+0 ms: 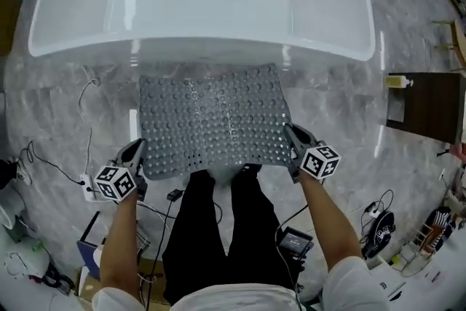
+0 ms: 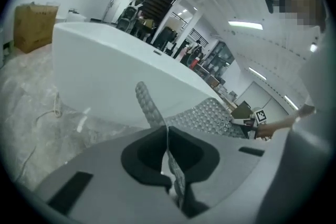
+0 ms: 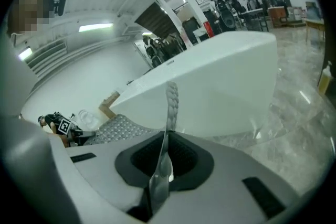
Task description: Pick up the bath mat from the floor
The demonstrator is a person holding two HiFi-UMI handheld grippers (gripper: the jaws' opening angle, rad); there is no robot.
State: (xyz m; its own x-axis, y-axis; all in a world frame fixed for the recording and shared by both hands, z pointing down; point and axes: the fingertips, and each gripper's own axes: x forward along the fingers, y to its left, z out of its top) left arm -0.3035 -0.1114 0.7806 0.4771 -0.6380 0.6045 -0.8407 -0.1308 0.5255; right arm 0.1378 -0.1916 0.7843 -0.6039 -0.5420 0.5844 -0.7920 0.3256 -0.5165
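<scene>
The left tool (image 1: 137, 151) and right tool (image 1: 293, 135) each clamp tight on a near corner of the bath mat (image 1: 215, 120), which is stretched between them above the floor beside the bathtub (image 1: 73, 40). It looks light, rubbery and floppy, so corner grips should limit sagging.

My left gripper (image 2: 167, 144): jaws closed on bath mat (image 2: 210, 117) edge | mat: curls up before bathtub (image 2: 105, 71) | my right gripper (image 2: 240, 121): far side

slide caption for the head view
Left gripper and right gripper pinch near corners of a bath mat by the bathtub
</scene>
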